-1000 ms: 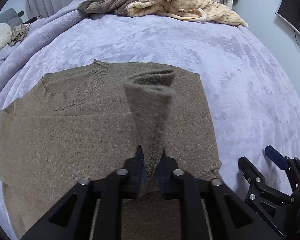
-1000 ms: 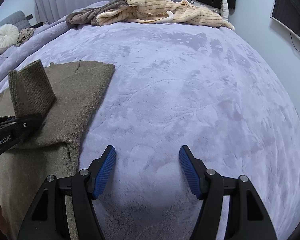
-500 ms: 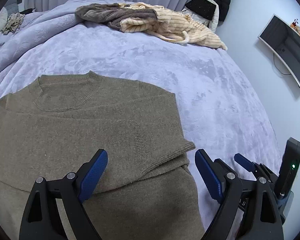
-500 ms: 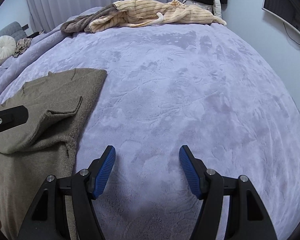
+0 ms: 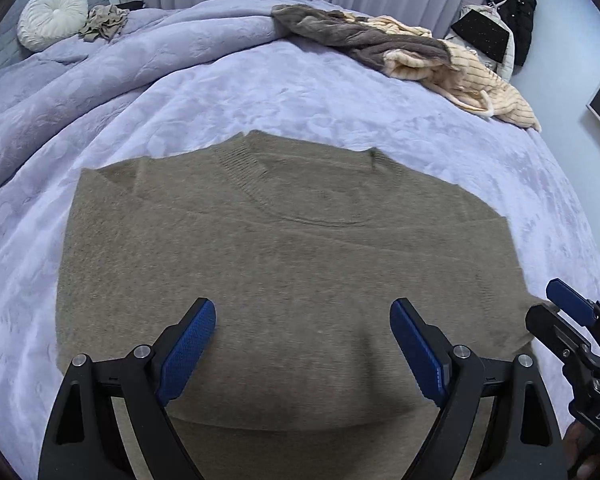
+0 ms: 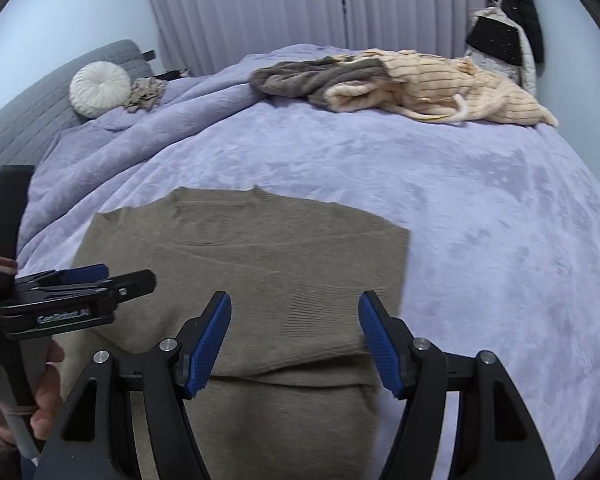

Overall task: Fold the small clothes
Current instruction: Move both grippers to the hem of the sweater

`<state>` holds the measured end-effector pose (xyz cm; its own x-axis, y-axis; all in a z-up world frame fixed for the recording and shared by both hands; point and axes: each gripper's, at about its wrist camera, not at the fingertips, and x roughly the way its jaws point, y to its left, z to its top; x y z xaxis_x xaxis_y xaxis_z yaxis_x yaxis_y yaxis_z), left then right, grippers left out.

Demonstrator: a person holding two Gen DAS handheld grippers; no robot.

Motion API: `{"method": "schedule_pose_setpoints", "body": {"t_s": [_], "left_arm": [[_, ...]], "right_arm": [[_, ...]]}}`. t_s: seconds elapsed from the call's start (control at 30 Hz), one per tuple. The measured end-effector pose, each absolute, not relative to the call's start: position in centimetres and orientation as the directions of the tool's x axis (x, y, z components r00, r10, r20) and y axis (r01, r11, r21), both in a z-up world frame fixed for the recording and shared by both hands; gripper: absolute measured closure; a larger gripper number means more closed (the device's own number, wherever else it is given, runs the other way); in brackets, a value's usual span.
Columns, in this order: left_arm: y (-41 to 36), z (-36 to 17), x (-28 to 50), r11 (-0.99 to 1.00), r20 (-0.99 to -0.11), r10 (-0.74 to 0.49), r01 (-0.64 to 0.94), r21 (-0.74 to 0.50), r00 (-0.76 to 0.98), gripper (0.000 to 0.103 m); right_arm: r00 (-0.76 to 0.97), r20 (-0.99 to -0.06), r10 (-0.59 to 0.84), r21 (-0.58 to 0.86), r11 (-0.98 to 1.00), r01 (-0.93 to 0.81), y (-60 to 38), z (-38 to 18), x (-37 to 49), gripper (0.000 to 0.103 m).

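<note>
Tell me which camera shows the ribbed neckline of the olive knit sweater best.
The left wrist view: the ribbed neckline of the olive knit sweater sits near centre, its ribbing clear. The right wrist view shows the neckline farther off, flattened and faint.

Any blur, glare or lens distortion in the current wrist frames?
Left wrist view: strong fisheye bowing and dark corner vignette; sweater sharp, a soft shadow on it between the open left gripper fingers. Right wrist view: same distortion, even diffuse light, no glare; right gripper open, sharp.
</note>
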<state>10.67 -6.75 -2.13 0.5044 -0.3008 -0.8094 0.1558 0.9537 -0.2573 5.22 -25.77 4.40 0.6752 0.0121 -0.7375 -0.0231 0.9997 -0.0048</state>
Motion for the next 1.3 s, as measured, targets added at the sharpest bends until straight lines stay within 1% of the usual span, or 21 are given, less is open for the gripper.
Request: {"method": "schedule_pose_setpoints", "body": {"t_s": [0.03, 0.1, 0.2, 0.27, 0.3, 0.33, 0.4, 0.47, 0.53, 0.63, 0.7, 0.73, 0.8, 0.93, 1.03, 1.07, 1.1, 1.13, 1.23, 1.27, 1.3], "left_arm": [[-6.1, -2.7, 10.8, 0.958, -0.816, -0.288, 0.146, -0.248, 0.501, 0.014], [-4.2, -4.5, 11.2, 0.961, -0.832, -0.276, 0.122, -0.247, 0.482, 0.014], [-1.8, -6.3, 11.0, 0.951, -0.825, -0.310, 0.144, -0.275, 0.473, 0.014], [-1.6, -5.6, 10.2, 0.954, -0.824, -0.298, 0.158, -0.253, 0.482, 0.014], [-1.7, -4.7, 9.6, 0.962, -0.822, -0.274, 0.157, -0.225, 0.498, 0.014], [-1.8, -4.1, 8.9, 0.958, -0.812, -0.284, 0.173, -0.227, 0.509, 0.014], [-2.2, -3.0, 7.3, 0.933, -0.785, -0.356, 0.238, -0.270, 0.506, 0.014], [-2.8, -2.8, 6.1, 0.921, -0.786, -0.382, 0.277, -0.276, 0.486, 0.014], [-3.4, -3.8, 5.0, 0.925, -0.812, -0.360, 0.293, -0.244, 0.460, 0.014], [-3.2, -6.5, 3.1, 0.937, -0.864, -0.298, 0.296, -0.184, 0.406, 0.014], [-2.4, -7.1, 0.8, 0.935, -0.858, -0.289, 0.319, -0.157, 0.425, 0.014], [-2.1, -7.0, -0.4, 0.933, -0.854, -0.284, 0.332, -0.140, 0.437, 0.014], [-1.3, -7.1, -3.1, 0.929, -0.846, -0.283, 0.350, -0.124, 0.452, 0.013], [0.5, -7.1, -8.1, 0.925, -0.828, -0.277, 0.367, -0.094, 0.487, 0.013], [1.9, -7.4, -11.3, 0.923, -0.825, -0.286, 0.371, -0.101, 0.488, 0.013], [2.5, -7.5, -12.3, 0.923, -0.823, -0.292, 0.371, -0.107, 0.488, 0.012], [3.3, -7.6, -13.4, 0.924, -0.822, -0.291, 0.365, -0.110, 0.489, 0.003], [3.6, -7.7, -13.8, 0.927, -0.827, -0.283, 0.359, -0.106, 0.486, 0.000], [4.1, -7.3, -15.0, 0.927, -0.831, -0.266, 0.367, -0.080, 0.489, 0.000], [3.8, -6.6, -15.4, 0.923, -0.822, -0.279, 0.374, -0.087, 0.497, 0.000], [3.3, -5.8, -15.6, 0.914, -0.806, -0.313, 0.390, -0.112, 0.502, 0.000]], "right_arm": [[0.658, -0.753, 0.016, -0.007, 0.999, -0.033, -25.2, 3.8, 5.6, 0.033], [0.603, -0.798, -0.026, -0.043, 0.999, -0.013, -25.3, 1.9, 6.5, 0.033], [0.500, -0.853, -0.150, -0.106, 0.988, 0.115, -28.2, -0.9, 6.8, 0.032], [0.489, -0.865, -0.114, -0.030, 0.984, 0.177, -30.4, -1.1, 5.9, 0.032], [0.497, -0.859, -0.123, -0.022, 0.979, 0.205, -30.9, -0.4, 5.4, 0.032], [0.516, -0.842, -0.158, -0.051, 0.975, 0.215, -30.5, 0.5, 4.7, 0.031], [0.566, -0.799, -0.205, -0.121, 0.976, 0.183, -28.3, 2.2, 3.6, 0.031], [0.591, -0.790, -0.164, -0.123, 0.986, 0.109, -25.4, 2.9, 2.9, 0.030], [0.576, -0.814, -0.072, -0.079, 0.997, 0.014, -22.3, 2.3, 2.6, 0.030], [0.502, -0.864, -0.040, -0.066, 0.997, -0.035, -19.2, -0.9, 2.2, 0.030], [0.443, -0.893, -0.079, -0.106, 0.994, -0.037, -18.0, -3.7, 1.3, 0.030], [0.465, -0.878, -0.114, -0.150, 0.988, -0.042, -17.5, -4.1, 0.1, 0.030], [0.504, -0.851, -0.149, -0.207, 0.977, -0.059, -16.7, -4.2, -2.3, 0.028], [0.559, -0.810, -0.178, -0.272, 0.958, -0.090, -16.3, -3.8, -8.3, 0.027], [0.577, -0.800, -0.168, -0.273, 0.957, -0.100, -16.2, -3.9, -12.5, 0.027], [0.573, -0.802, -0.168, -0.271, 0.957, -0.100, -16.3, -4.2, -13.9, 0.023], [0.573, -0.801, -0.174, -0.276, 0.956, -0.096, -16.5, -4.3, -15.4, 0.023], [0.579, -0.796, -0.177, -0.283, 0.954, -0.097, -16.5, -4.3, -16.7, 0.023], [0.565, -0.793, -0.228, -0.355, 0.927, -0.124, -16.1, -4.0, -19.3, 0.021], [0.573, -0.782, -0.245, -0.379, 0.917, -0.126, -15.6, -3.3, -19.7, 0.021], [0.592, -0.773, -0.229, -0.377, 0.916, -0.137, -15.0, -2.5, -20.0, 0.021]]}}
